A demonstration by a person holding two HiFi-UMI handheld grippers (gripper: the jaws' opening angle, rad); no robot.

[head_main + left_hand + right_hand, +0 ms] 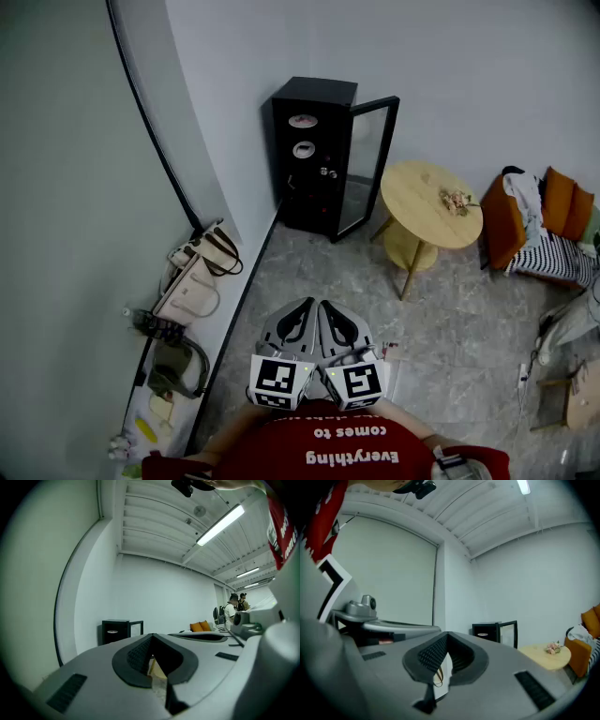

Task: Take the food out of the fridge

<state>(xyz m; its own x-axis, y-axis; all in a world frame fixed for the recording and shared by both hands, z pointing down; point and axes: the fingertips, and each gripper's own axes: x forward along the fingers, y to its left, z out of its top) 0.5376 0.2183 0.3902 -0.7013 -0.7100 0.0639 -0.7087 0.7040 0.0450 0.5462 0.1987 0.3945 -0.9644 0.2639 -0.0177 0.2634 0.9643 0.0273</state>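
Fridge (311,155) open, food (302,121) seemingly inside.

Fridge (314,155), 12 o'clock in head view — black casing, smooth, low sheen. Its door (367,164) is clear glass in a black frame. Round table (431,202) at 2 o'clock: pale wood, matt. Floor (469,319): grey marbled stone look, faintly glossy. Handbags (192,281) at 9 o'clock — cream, leather-like, smooth. Left gripper (302,314) and right gripper (328,314): matt grey plastic shells. Inner pads (433,653) black, ribbed, rubbery. Cushions (562,202) at 3 o'clock: orange cloth.
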